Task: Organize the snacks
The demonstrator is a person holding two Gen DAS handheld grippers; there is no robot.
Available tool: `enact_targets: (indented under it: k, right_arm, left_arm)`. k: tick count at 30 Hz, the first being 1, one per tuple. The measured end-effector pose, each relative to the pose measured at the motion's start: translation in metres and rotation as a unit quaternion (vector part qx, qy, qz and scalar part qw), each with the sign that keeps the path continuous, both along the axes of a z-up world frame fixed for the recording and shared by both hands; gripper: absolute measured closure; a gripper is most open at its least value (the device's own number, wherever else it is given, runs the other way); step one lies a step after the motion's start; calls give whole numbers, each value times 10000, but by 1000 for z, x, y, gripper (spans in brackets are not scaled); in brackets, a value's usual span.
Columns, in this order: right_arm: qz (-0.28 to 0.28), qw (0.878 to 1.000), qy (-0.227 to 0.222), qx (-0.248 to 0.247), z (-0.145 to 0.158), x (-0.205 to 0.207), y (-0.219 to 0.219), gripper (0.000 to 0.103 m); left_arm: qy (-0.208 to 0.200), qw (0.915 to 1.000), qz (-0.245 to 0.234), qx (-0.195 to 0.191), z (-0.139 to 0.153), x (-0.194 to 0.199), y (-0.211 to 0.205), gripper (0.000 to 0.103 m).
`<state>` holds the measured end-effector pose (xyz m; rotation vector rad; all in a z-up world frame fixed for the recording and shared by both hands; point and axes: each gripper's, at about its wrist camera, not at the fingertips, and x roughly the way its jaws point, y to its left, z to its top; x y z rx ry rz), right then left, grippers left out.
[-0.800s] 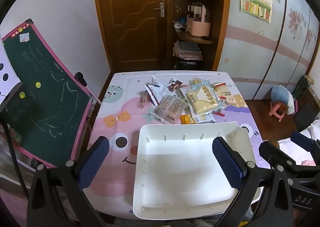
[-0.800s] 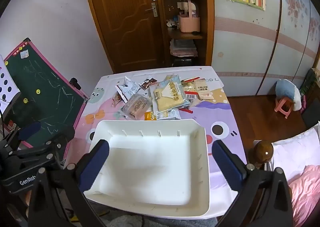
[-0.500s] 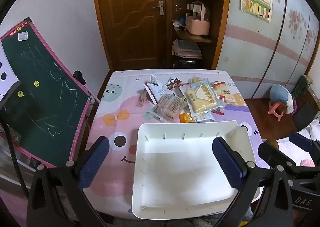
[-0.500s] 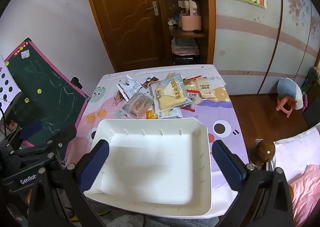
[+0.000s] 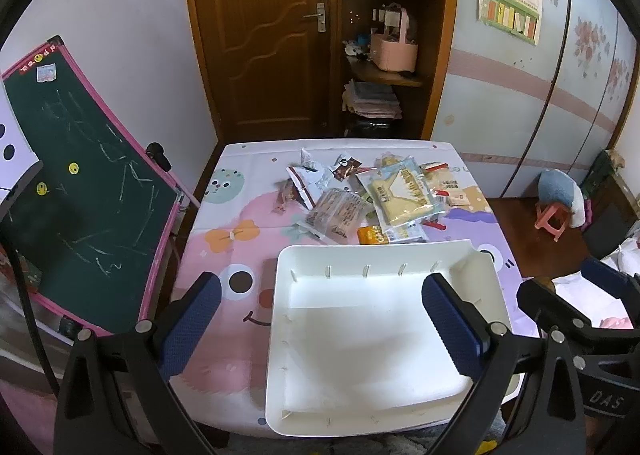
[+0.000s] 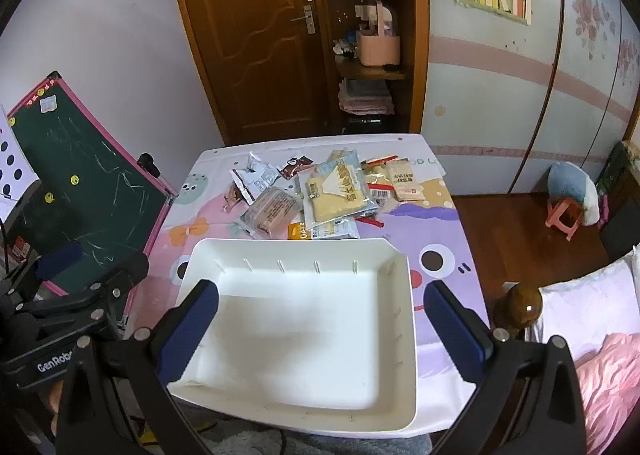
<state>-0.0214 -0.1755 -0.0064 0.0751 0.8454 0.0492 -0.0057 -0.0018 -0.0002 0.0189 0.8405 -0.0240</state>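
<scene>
The snacks (image 5: 372,199) are lying in a loose heap at the far half of the surface (image 5: 224,239), just beyond the far wall of the empty white bin (image 5: 384,319), the big yellow packet's (image 6: 340,191) long axis running away from the viewer. Both the left gripper (image 5: 320,319) and the right gripper (image 6: 320,319) are hovering over the bin's near side, fingers spread wide, holding nothing, about equally far from the heap. Readable: "GenRob" and "DAS" on the rigs; packet print is too small.

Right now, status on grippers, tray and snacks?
Left gripper and right gripper open, empty. White plastic tray empty. Pile of snack packets beyond it. Nothing blocking.
</scene>
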Motion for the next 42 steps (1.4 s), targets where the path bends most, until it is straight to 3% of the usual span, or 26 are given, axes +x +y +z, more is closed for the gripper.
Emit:
enact_targets:
  k: [24,42]
  right_arm:
    - [-172,9996,28,240,6,-3,-8,0]
    - [-79,9997,-221,43,29,30,-13,0]
  left_arm:
    - [160,9996,-226,66,-7,1,-7,3]
    - [-444,9979,-419,206,22,17,-8,3]
